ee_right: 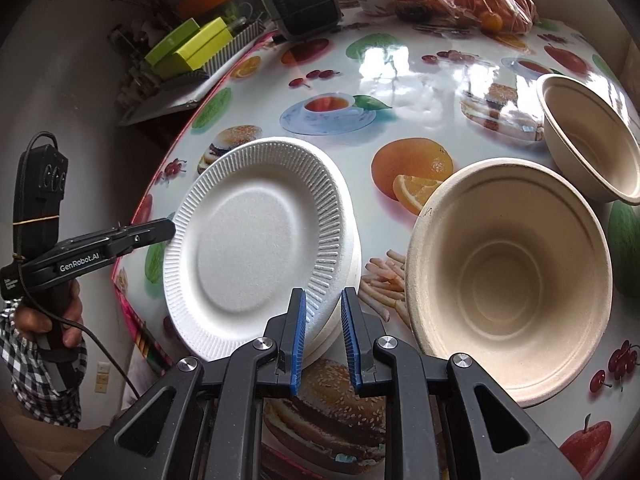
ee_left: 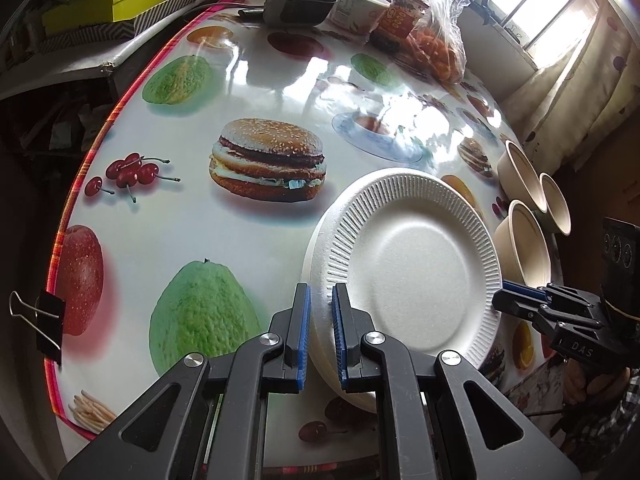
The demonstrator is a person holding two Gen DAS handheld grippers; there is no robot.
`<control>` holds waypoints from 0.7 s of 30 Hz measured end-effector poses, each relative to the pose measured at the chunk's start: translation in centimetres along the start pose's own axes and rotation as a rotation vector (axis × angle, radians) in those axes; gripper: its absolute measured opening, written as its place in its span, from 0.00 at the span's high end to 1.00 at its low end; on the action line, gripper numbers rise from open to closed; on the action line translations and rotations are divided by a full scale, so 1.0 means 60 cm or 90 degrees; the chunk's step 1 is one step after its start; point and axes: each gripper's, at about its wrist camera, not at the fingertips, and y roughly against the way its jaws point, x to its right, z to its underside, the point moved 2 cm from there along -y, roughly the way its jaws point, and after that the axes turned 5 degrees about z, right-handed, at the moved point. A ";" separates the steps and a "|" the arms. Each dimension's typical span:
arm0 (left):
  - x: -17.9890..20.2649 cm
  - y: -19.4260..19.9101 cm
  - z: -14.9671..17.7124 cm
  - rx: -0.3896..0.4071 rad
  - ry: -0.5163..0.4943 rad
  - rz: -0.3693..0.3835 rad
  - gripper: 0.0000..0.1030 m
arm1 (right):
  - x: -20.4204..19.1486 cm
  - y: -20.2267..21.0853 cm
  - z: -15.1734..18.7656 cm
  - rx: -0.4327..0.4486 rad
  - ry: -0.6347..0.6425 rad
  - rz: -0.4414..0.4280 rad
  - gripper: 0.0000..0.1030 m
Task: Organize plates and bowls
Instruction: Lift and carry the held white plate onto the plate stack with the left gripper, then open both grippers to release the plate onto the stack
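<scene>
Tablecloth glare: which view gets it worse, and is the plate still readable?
Left wrist view: window blows out, and broad glare streaks the tablecloth centre, washing out its prints. Right wrist view: smaller glare patches far on the tablecloth. The plate stays sharp in both, ribs clear; fisheye bends the table edge.

bowls (ee_right: 508,276) block right, tbl (ee_left: 248,240) left clear

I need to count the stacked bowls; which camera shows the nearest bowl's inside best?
The right wrist view: the nearest bowl faces the camera, its nested inner rings visible down to the base. The left wrist view shows that bowl only edge-on at the table's far side, its inside mostly hidden.
</scene>
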 end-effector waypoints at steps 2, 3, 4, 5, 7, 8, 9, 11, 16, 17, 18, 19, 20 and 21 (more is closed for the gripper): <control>-0.001 -0.001 0.002 -0.001 0.000 -0.001 0.89 | 0.000 -0.003 0.003 -0.003 0.001 0.001 0.82; -0.002 -0.001 0.002 -0.002 0.000 -0.002 0.89 | -0.001 -0.004 0.003 -0.004 0.001 0.000 0.82; -0.002 -0.001 0.003 -0.002 -0.001 -0.004 0.89 | -0.001 -0.005 0.004 -0.004 0.002 0.001 0.82; -0.002 -0.001 0.003 -0.003 -0.003 -0.006 0.89 | -0.002 -0.007 0.004 -0.005 0.003 0.002 0.82; -0.002 -0.001 0.004 -0.002 -0.002 -0.005 0.89 | -0.004 -0.008 0.005 -0.005 0.007 0.007 0.81; -0.002 -0.001 0.004 -0.002 -0.002 -0.005 0.89 | -0.006 -0.008 0.005 -0.004 0.010 0.011 0.81; -0.002 -0.001 0.004 -0.002 -0.002 -0.005 0.89 | -0.007 -0.008 0.004 -0.002 0.014 0.015 0.81; 0.000 -0.002 0.005 -0.003 -0.005 -0.008 0.89 | -0.008 -0.008 0.005 0.002 0.017 0.020 0.81; 0.002 -0.007 0.006 -0.006 -0.005 -0.006 0.89 | -0.006 -0.010 0.007 0.000 0.012 0.025 0.81; 0.002 -0.007 0.005 -0.006 -0.005 -0.006 0.89 | -0.006 -0.010 0.007 0.000 0.012 0.025 0.81; 0.002 -0.007 0.005 -0.006 -0.004 -0.005 0.89 | -0.005 -0.011 0.007 0.000 0.011 0.025 0.81; 0.003 -0.007 0.005 -0.006 -0.006 -0.006 0.89 | -0.005 -0.011 0.007 0.000 0.012 0.025 0.81; 0.003 -0.007 0.005 -0.005 -0.008 -0.007 0.89 | -0.005 -0.011 0.007 0.000 0.013 0.026 0.81; 0.002 -0.007 0.005 -0.005 -0.007 -0.007 0.89 | -0.004 -0.012 0.007 -0.001 0.013 0.026 0.81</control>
